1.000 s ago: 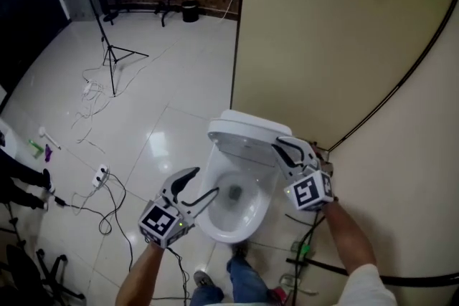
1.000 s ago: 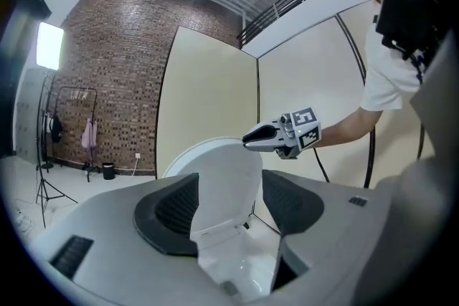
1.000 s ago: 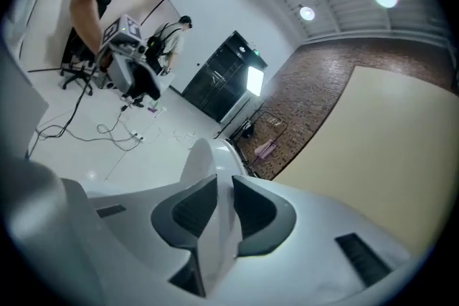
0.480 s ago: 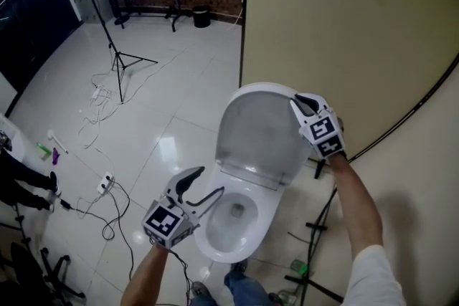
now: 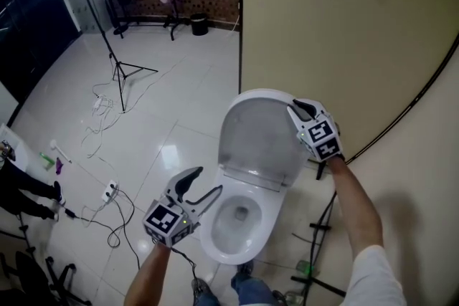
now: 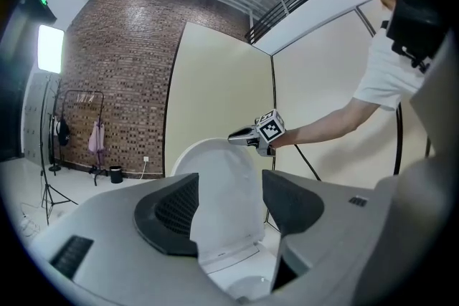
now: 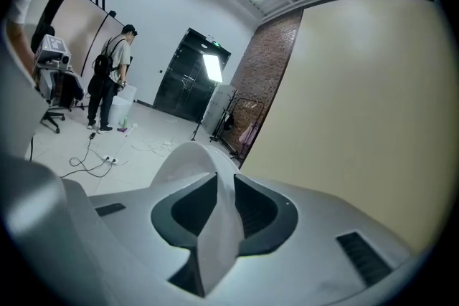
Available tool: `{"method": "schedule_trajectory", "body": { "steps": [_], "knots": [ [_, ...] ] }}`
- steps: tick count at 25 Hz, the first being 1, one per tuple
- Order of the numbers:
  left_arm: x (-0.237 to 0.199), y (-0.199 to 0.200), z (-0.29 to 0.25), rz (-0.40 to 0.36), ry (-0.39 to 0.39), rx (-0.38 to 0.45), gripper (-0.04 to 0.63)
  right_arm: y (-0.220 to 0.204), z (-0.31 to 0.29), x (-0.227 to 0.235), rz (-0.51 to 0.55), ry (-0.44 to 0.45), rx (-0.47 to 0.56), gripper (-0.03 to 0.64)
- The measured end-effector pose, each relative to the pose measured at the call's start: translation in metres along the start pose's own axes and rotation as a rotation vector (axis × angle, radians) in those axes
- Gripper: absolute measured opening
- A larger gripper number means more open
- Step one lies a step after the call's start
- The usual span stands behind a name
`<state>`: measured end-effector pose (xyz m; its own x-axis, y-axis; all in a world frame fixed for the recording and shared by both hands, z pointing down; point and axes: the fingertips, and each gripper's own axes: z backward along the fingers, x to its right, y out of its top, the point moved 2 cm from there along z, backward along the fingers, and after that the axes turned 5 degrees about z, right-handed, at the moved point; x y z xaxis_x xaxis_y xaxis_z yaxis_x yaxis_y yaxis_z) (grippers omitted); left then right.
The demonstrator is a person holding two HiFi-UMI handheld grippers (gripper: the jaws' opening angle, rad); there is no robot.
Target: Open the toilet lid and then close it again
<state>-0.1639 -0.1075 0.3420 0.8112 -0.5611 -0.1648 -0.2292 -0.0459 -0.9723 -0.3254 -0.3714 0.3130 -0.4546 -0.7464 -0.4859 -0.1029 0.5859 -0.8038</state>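
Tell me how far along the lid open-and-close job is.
Done: the white plastic toilet lid stands raised, white ceramic bowl exposed. In hand: the right gripper pinches the lid's top edge, fingers just eased slightly. The left gripper hangs open, empty. Remaining: lowering the lid shut.

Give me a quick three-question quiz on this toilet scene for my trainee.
1. True or false: the toilet lid lies shut.
2. Which gripper clamps the lid's rim: A left, B right?
3. Fill in: the left gripper has its jaws ____.
Key: 1 false, it stands raised. 2 B; the right gripper has just opened its jaws a touch, with the rim between them. 3 open, nothing between them.
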Motion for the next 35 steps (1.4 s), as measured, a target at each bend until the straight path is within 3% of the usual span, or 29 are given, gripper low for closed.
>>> {"method": "schedule_trajectory", "body": {
  "steps": [4,8,15,23,28,35],
  "knots": [
    [-0.004,0.012,0.015,-0.044,-0.035,0.033,0.275,0.013,0.035,-0.023,-0.045,-0.014,0.043,0.089],
    [0.003,0.021,0.046,-0.069,-0.099,0.052,0.275,0.036,0.095,-0.076,-0.137,-0.034,0.074,0.089],
    [0.037,0.016,0.112,-0.098,-0.315,0.023,0.275,0.044,0.213,-0.204,-0.358,-0.139,0.059,0.089],
    [0.063,-0.016,0.172,-0.094,-0.431,-0.012,0.275,0.055,0.293,-0.354,-0.478,-0.172,0.074,0.089],
    [0.090,-0.031,0.193,-0.079,-0.463,-0.043,0.275,0.058,0.318,-0.384,-0.537,-0.202,0.075,0.089],
    [0.124,-0.043,0.207,-0.064,-0.481,-0.054,0.275,0.052,0.330,-0.400,-0.534,-0.193,0.067,0.089]
  ]
}}
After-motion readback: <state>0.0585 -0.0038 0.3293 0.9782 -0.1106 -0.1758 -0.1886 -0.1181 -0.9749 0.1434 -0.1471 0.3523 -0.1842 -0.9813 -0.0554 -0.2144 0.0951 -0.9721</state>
